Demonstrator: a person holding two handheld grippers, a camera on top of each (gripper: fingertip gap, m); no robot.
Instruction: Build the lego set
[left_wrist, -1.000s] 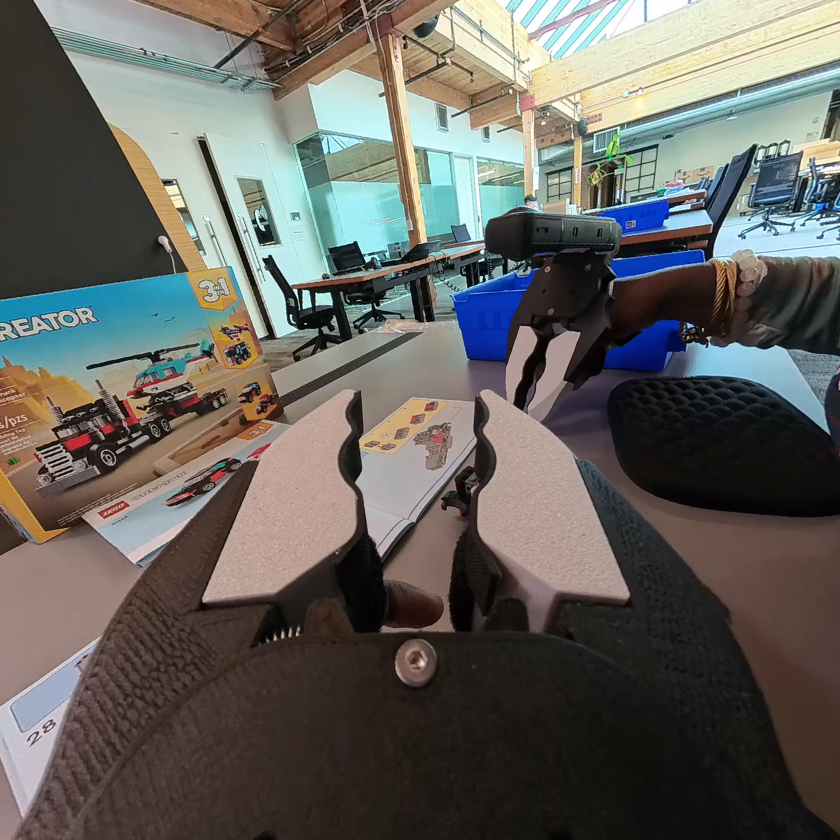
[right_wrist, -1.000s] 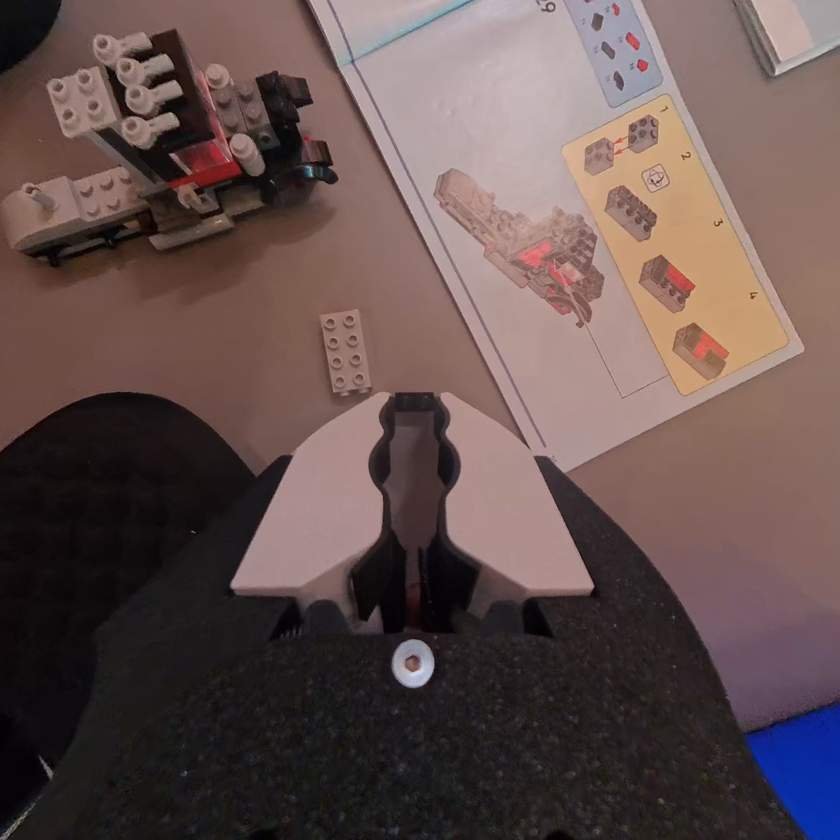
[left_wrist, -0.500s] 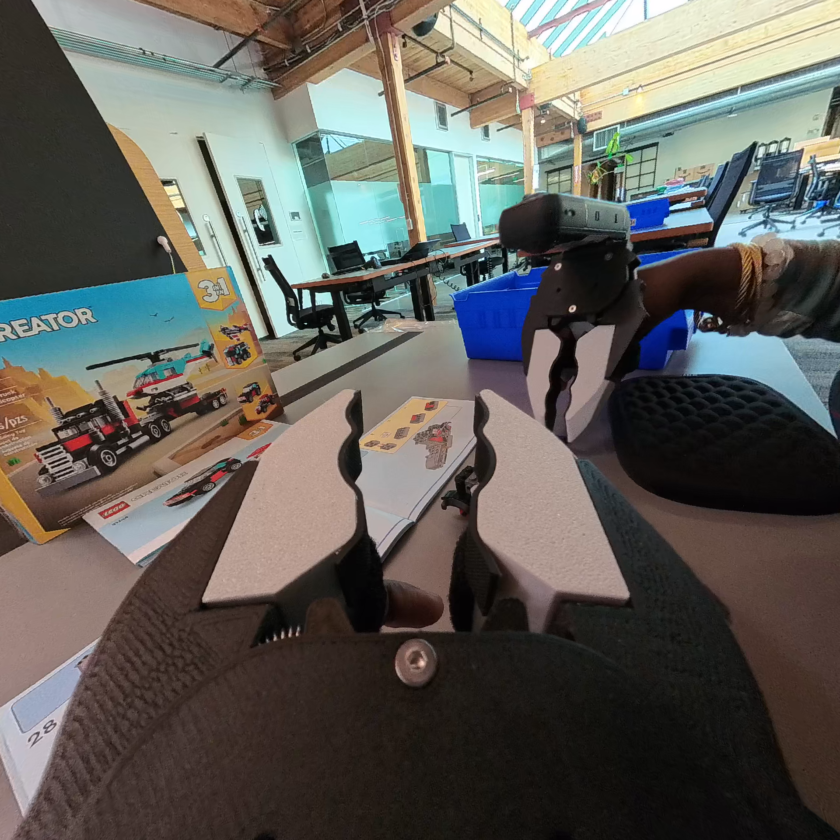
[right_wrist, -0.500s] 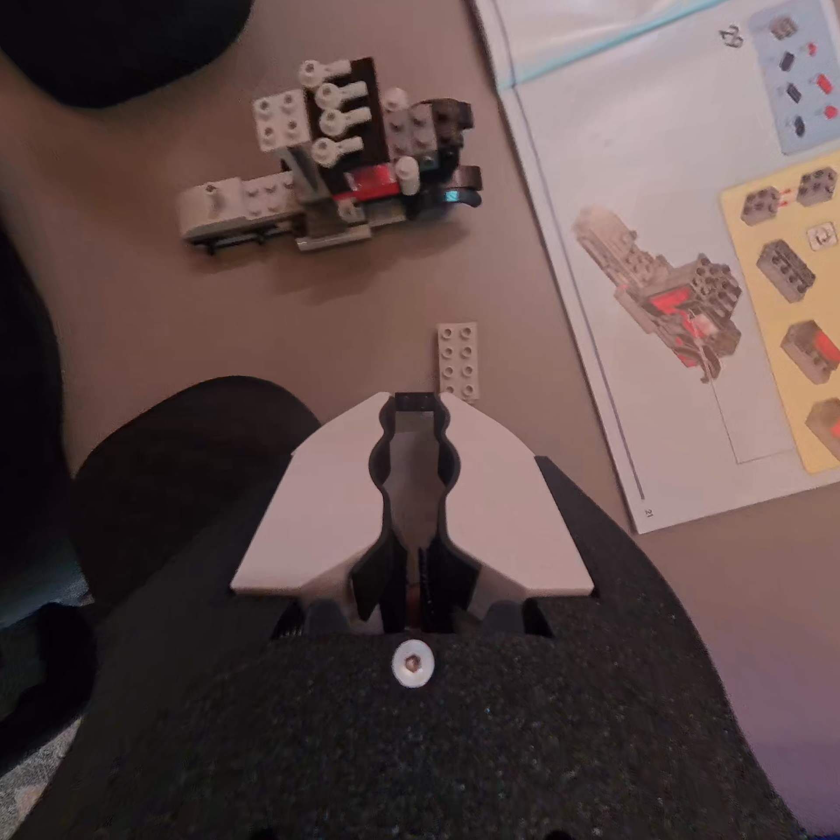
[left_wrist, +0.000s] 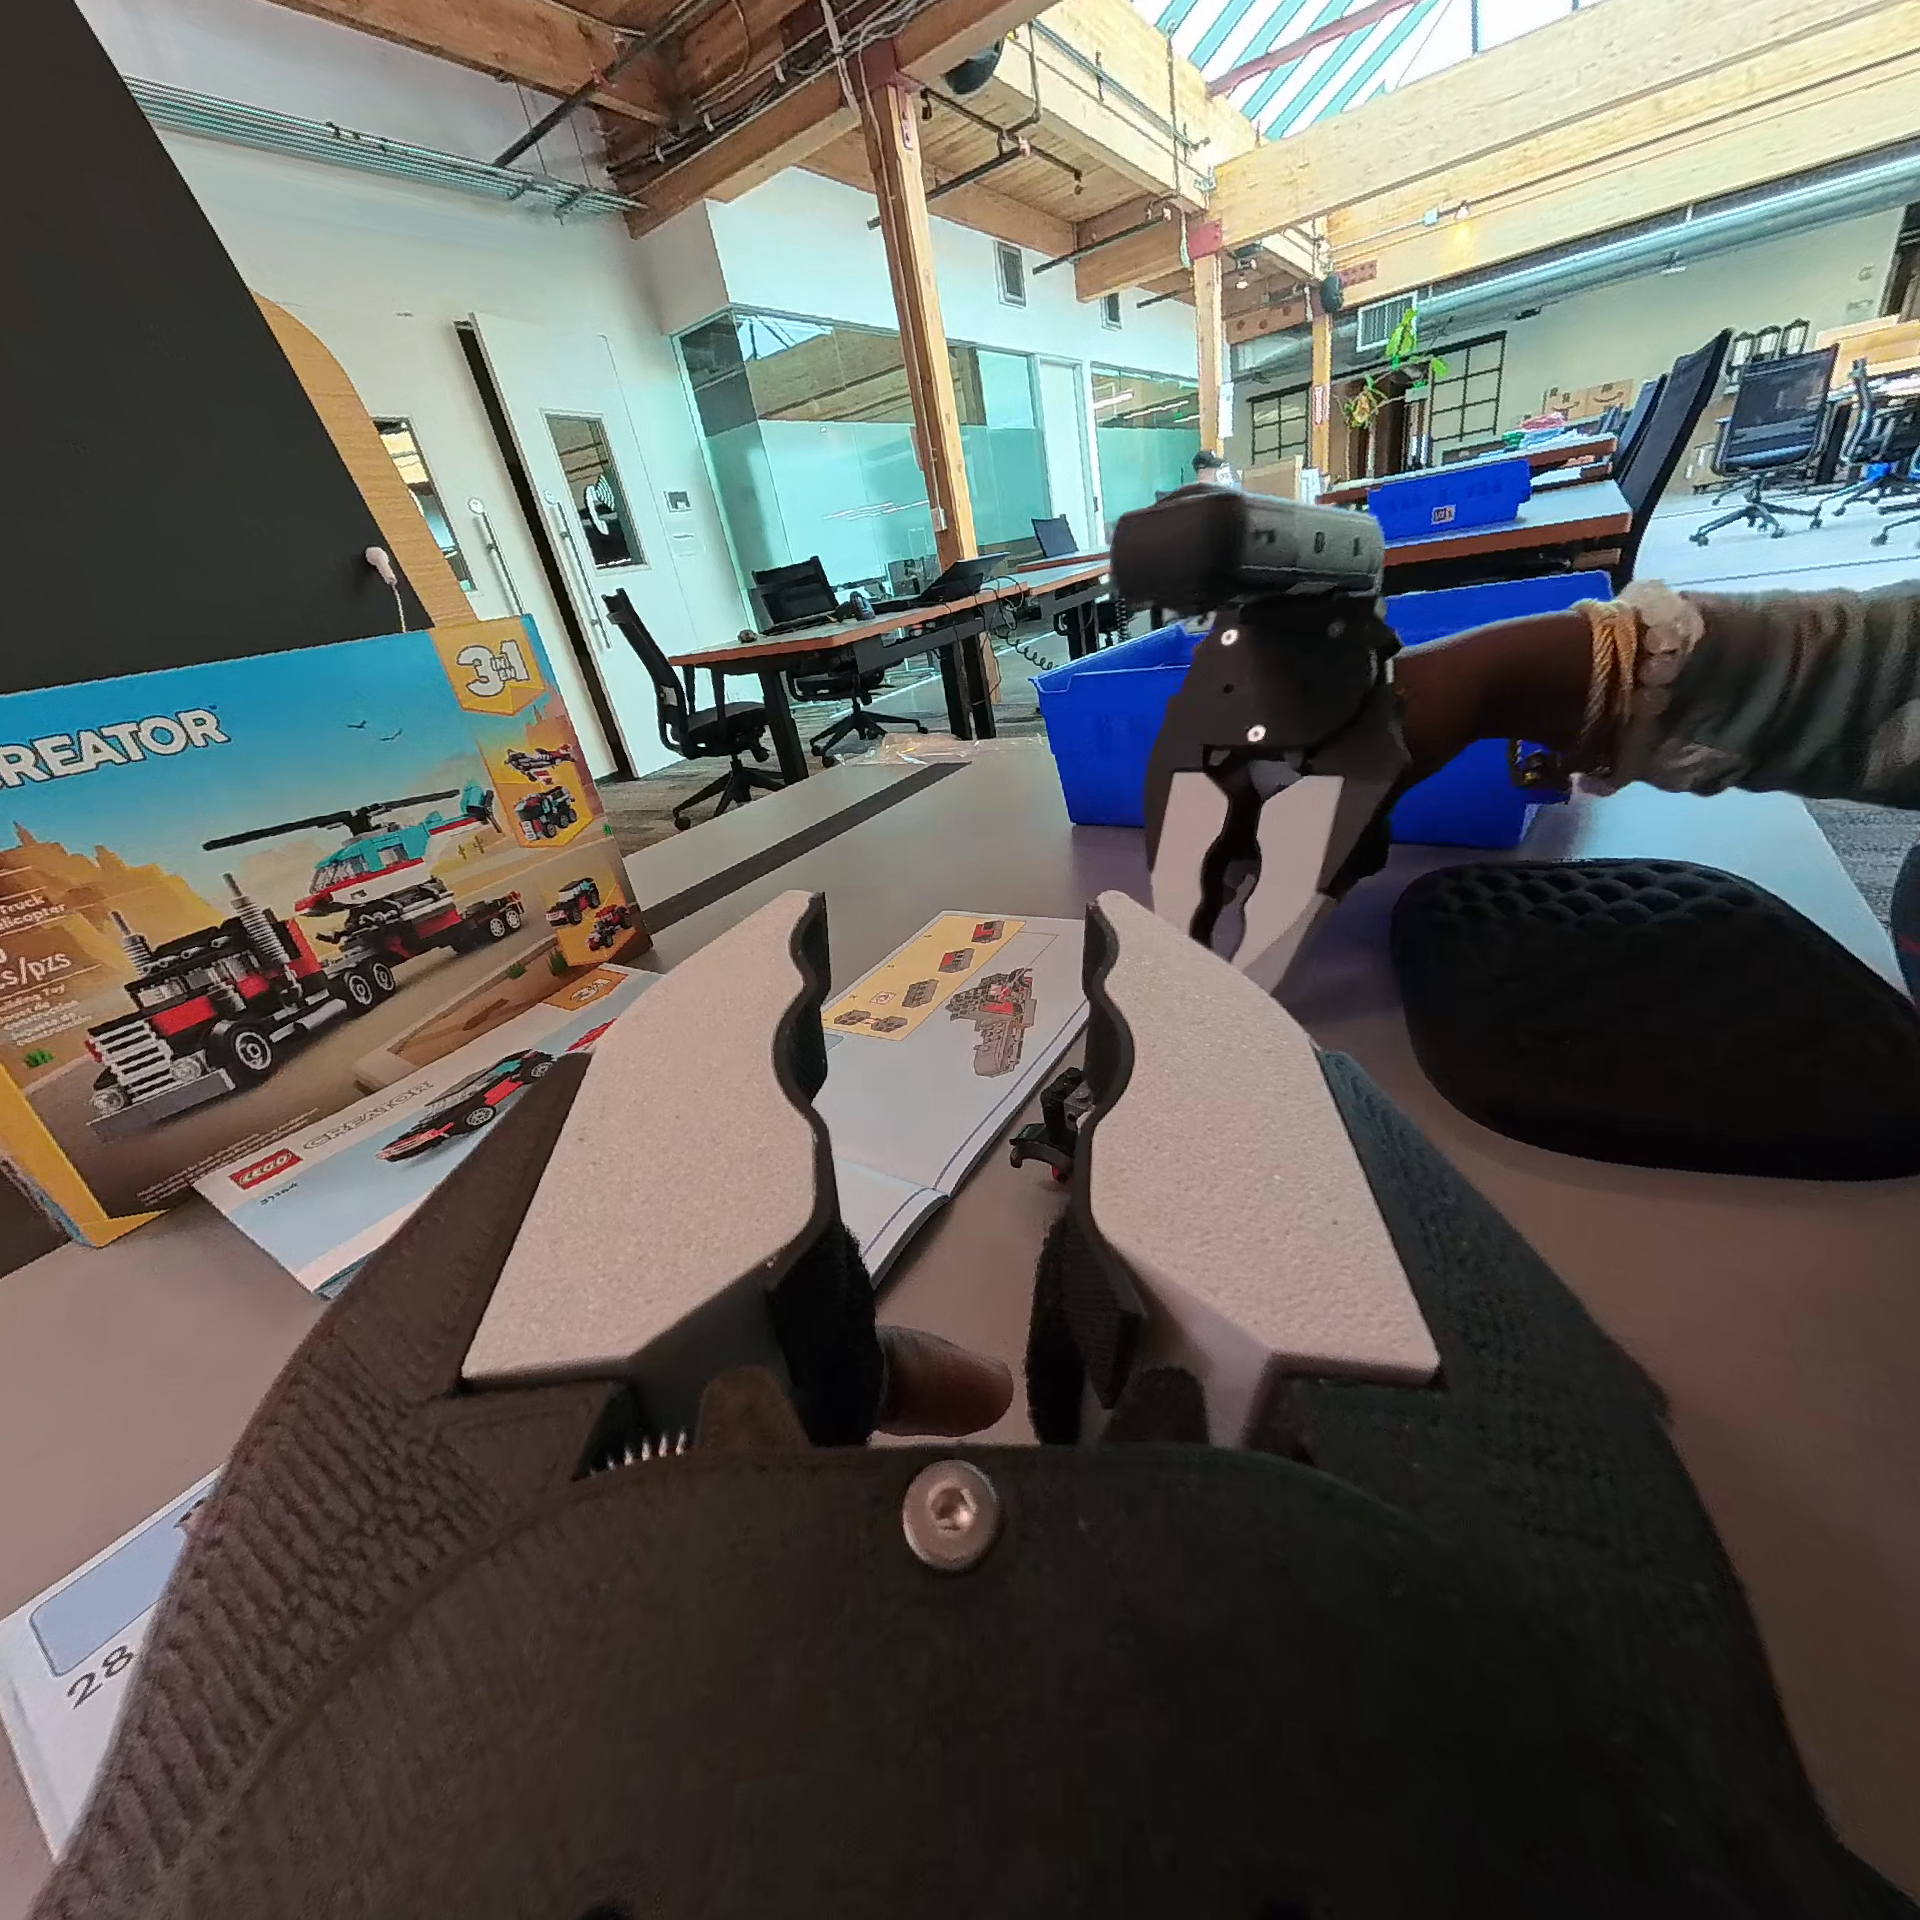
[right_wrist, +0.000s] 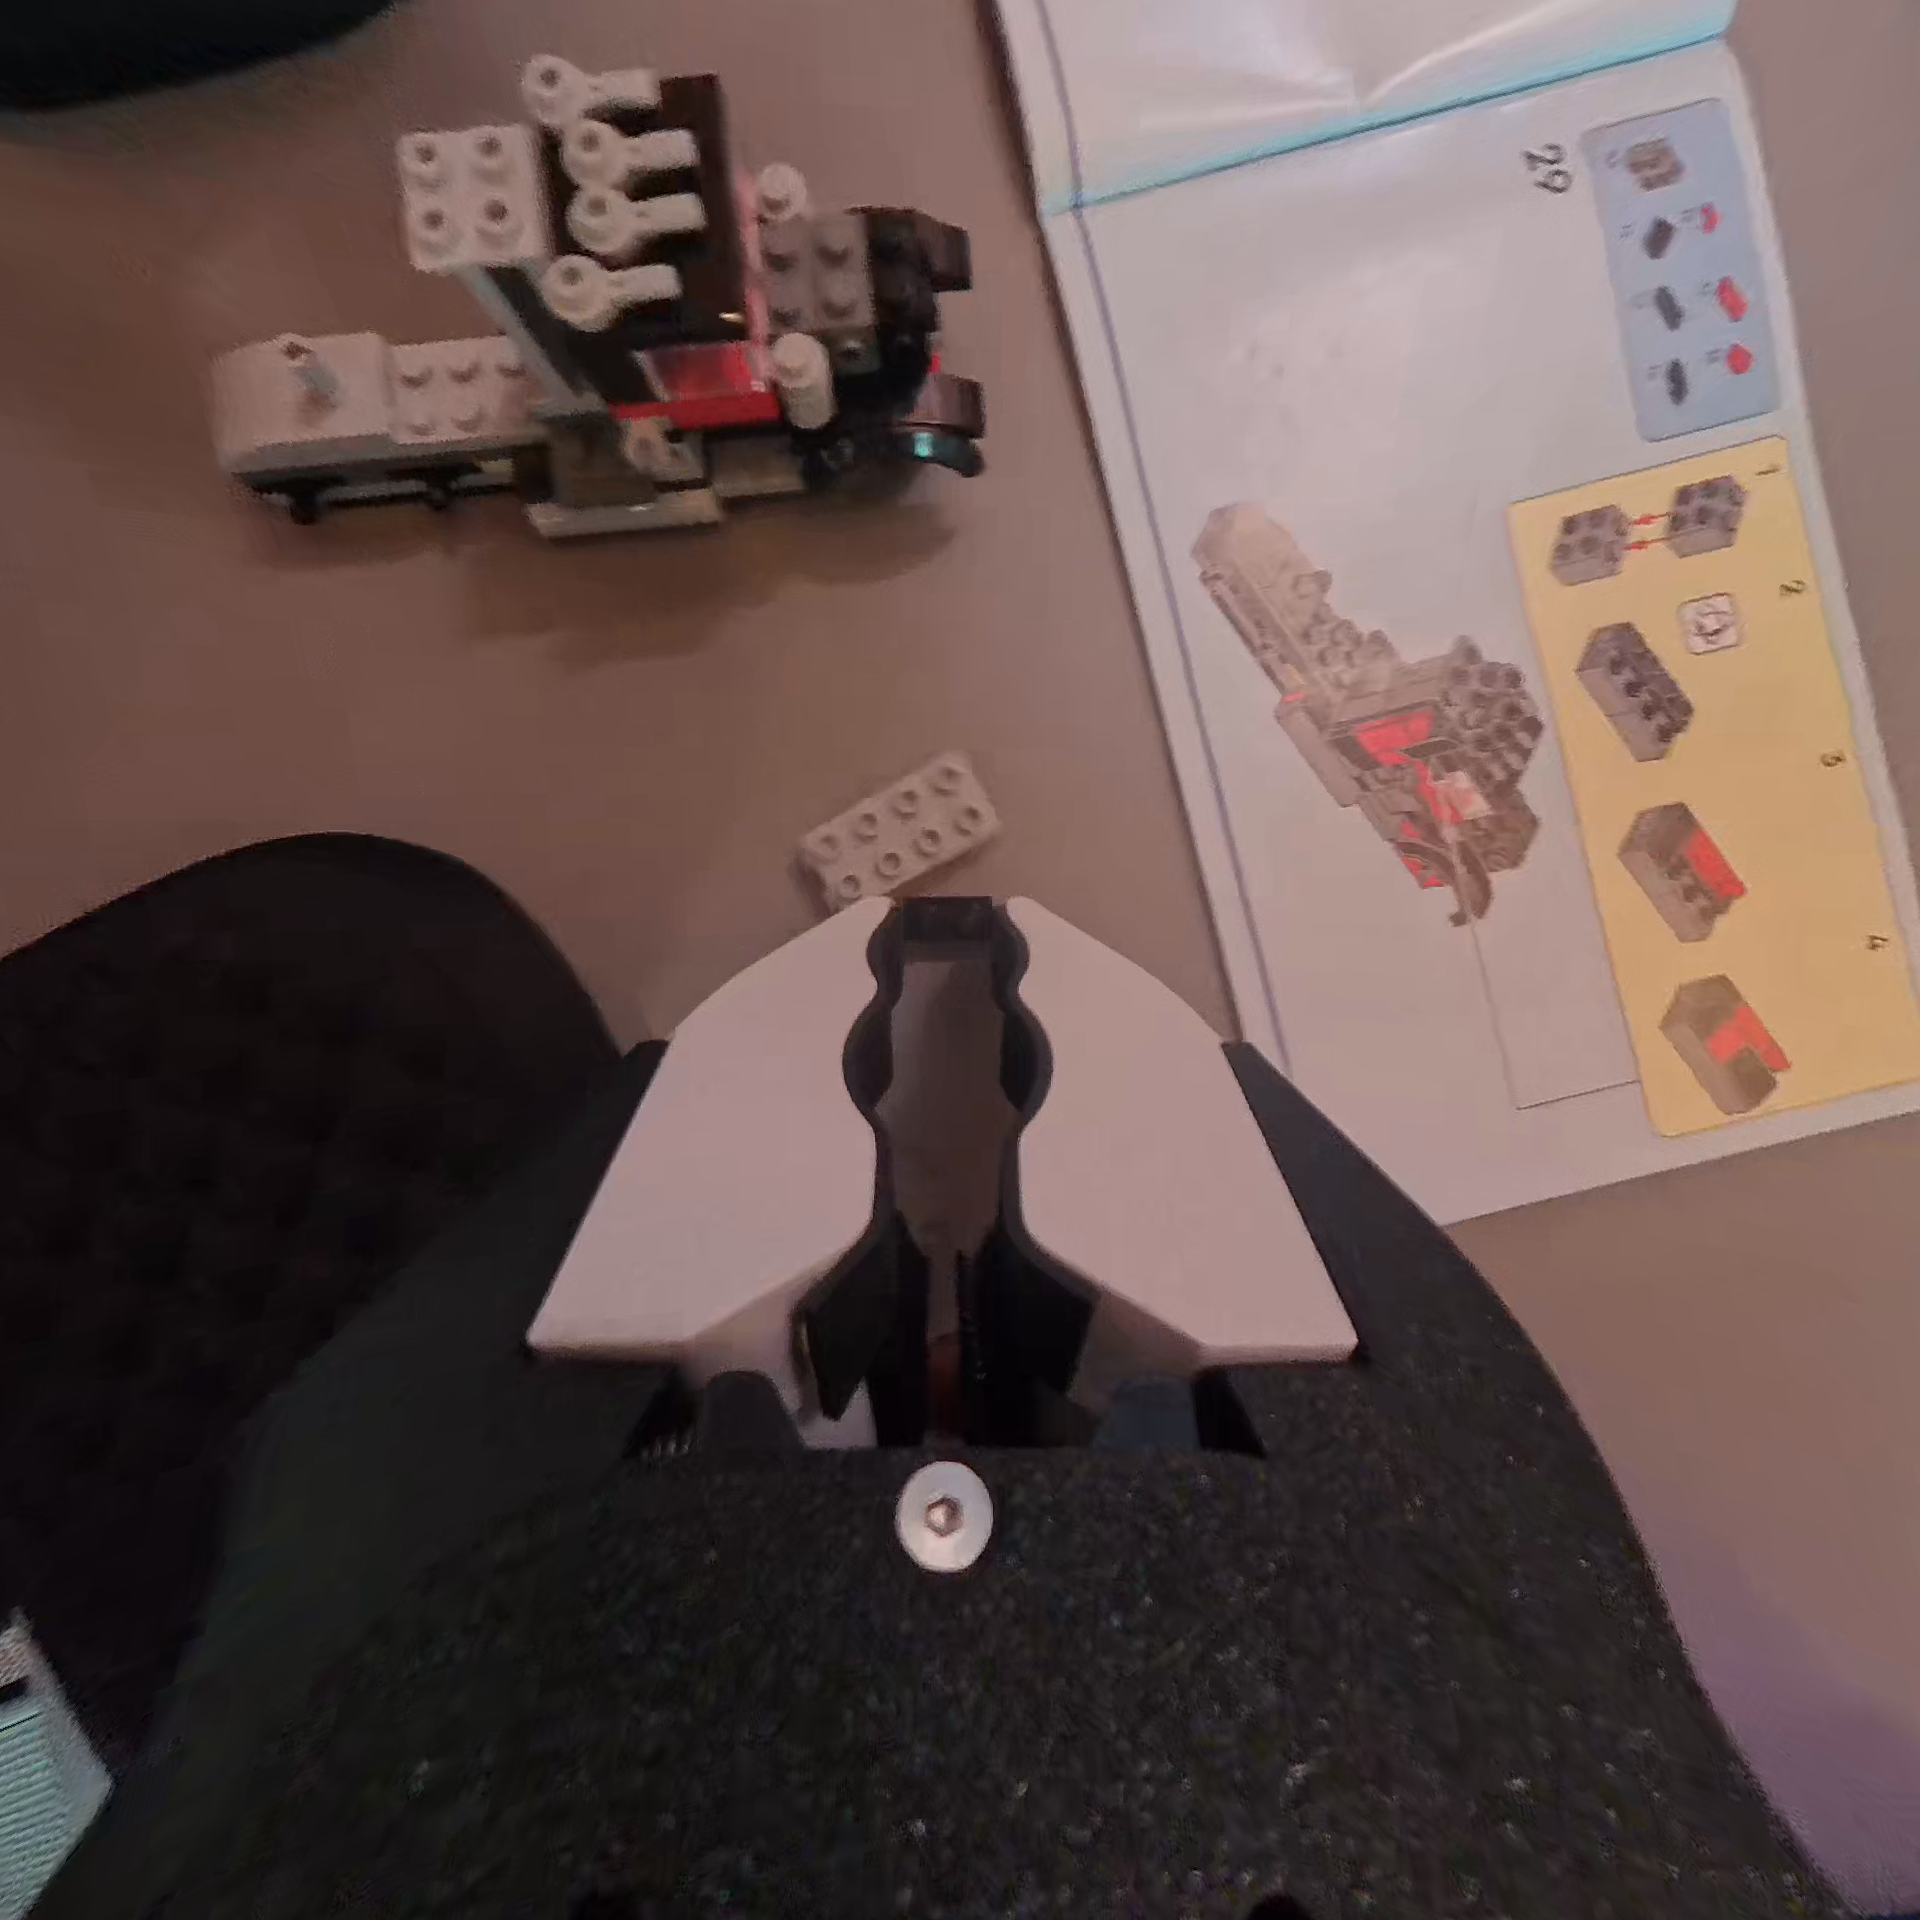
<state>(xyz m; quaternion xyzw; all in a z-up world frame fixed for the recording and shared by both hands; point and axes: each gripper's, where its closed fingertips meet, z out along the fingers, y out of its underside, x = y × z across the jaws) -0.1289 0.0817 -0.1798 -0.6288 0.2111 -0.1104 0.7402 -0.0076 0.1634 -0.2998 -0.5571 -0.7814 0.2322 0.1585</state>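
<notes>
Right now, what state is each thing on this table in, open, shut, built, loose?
Left gripper: open, empty.
Right gripper: shut on a small black piece.
Grey plate: loose, flat on the table, studs up.
Truck model: partly built, standing on the table.
Instruction booklet: open, flat.
Set box: upright; whether it is open cannot be told.
Blue bin: open-topped; contents hidden.

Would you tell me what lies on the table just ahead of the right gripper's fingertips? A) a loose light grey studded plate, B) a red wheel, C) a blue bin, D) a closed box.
A: in the right wrist view a loose light grey plate lies flat on the table just beyond the right gripper, between the partly built model and the open instruction booklet.
</notes>
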